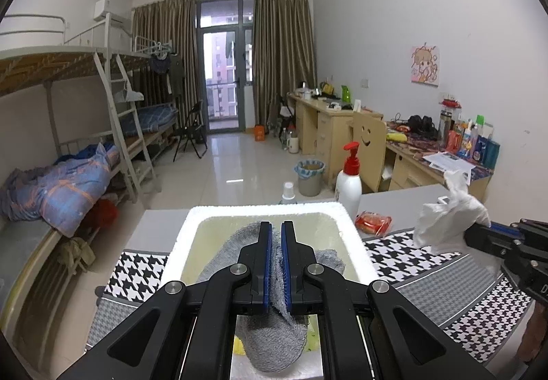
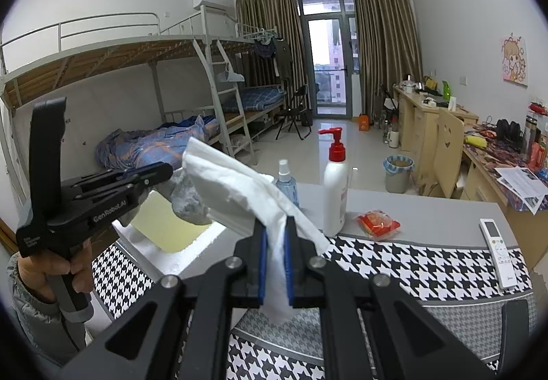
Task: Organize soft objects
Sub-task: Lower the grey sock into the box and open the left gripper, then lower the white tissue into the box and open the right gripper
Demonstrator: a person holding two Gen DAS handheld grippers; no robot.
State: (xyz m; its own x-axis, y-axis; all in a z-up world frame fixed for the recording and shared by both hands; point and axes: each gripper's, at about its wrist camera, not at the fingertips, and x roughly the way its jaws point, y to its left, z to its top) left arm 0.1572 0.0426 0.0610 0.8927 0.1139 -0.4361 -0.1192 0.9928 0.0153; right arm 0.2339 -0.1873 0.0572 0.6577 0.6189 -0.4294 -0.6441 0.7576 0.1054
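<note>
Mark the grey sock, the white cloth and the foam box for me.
Grey sock (image 1: 274, 342): left wrist view, on the toe end hanging below the fingers.
White cloth (image 2: 226, 174): right wrist view, on the upper fold.
Foam box (image 1: 356, 243): left wrist view, on the right rim.

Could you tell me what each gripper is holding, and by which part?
Left gripper pinches a grey sock mid-length; right gripper clamps a white cloth near its lower end.
</note>
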